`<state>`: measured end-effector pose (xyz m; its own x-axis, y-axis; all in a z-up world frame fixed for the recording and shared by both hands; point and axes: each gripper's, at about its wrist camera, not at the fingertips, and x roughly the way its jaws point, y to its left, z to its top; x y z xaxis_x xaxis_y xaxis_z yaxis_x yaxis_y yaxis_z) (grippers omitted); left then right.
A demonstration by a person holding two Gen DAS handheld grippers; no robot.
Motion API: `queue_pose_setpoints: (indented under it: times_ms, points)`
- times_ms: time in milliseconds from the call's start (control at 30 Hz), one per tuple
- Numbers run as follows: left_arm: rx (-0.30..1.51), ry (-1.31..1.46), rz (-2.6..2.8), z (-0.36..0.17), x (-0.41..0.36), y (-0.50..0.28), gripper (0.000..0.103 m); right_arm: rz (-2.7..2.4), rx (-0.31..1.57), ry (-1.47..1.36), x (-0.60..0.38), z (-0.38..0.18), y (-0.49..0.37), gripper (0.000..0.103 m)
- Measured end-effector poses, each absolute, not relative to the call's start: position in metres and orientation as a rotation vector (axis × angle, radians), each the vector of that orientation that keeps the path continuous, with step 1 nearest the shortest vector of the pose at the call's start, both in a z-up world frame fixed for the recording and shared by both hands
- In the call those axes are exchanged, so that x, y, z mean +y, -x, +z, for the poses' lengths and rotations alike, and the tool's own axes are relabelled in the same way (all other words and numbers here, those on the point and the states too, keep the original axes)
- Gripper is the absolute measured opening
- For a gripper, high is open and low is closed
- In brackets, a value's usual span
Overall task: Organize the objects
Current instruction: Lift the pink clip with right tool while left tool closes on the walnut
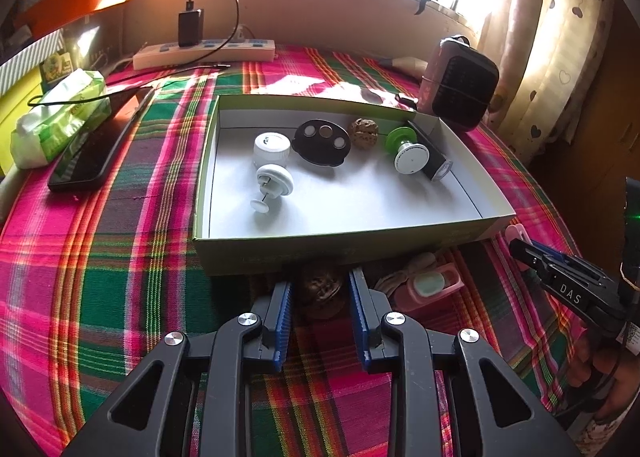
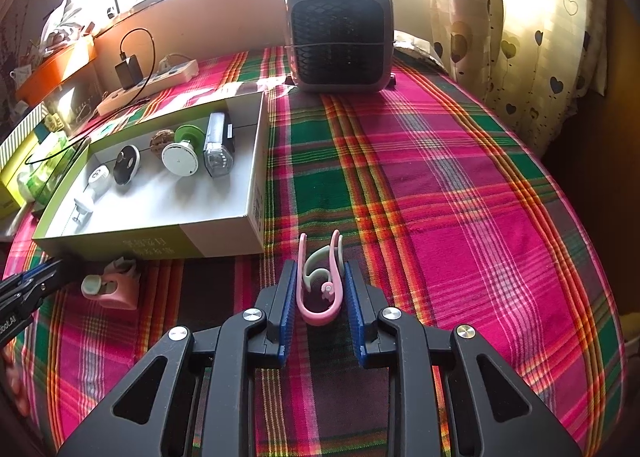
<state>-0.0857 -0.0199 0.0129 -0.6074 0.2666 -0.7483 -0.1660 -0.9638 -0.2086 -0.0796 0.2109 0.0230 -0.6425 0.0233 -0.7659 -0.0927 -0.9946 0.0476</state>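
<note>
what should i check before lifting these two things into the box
1. Right gripper shut on the pink clip: ok, pads press both sides.
2. Left gripper on the walnut: cannot tell, the walnut sits between the pads but contact is shadowed.
3. Free floor in the box: ok, near half is bare.
4. Near wall of the box to clear: not ok yet, both grippers are low on the cloth.
5. Pink holder apart from the left gripper: ok.

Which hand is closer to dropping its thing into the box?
Probably the left. The left gripper holds a walnut right at the box wall; the right gripper holds a pink clip beside its corner.
</note>
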Motion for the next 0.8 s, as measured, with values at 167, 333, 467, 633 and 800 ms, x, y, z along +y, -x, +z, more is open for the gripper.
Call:
queue_pose_setpoints:
  times_ms: [167, 333, 467, 633, 800]
  points:
    - [-0.158, 1.223, 2.631, 0.018, -0.02, 0.083, 0.024, 2.821, 0.128, 1.268, 0.21, 0.028, 0.076, 0.024]
    - [-0.12, 1.199, 2.65, 0.024, -0.017, 0.079, 0.024, 2.845, 0.131, 1.249, 0.208, 0.034, 0.073, 0.024]
    - [-0.115, 1.19, 2.649, 0.028, -0.016, 0.077, 0.024, 2.87, 0.131, 1.237, 0.206, 0.039, 0.071, 0.024]
    - [-0.106, 1.173, 2.657, 0.033, -0.014, 0.075, 0.024, 2.903, 0.124, 1.21, 0.202, 0.047, 0.069, 0.024]
    - [-0.099, 1.161, 2.666, 0.037, -0.013, 0.073, 0.024, 2.938, 0.11, 1.198, 0.196, 0.054, 0.066, 0.024]
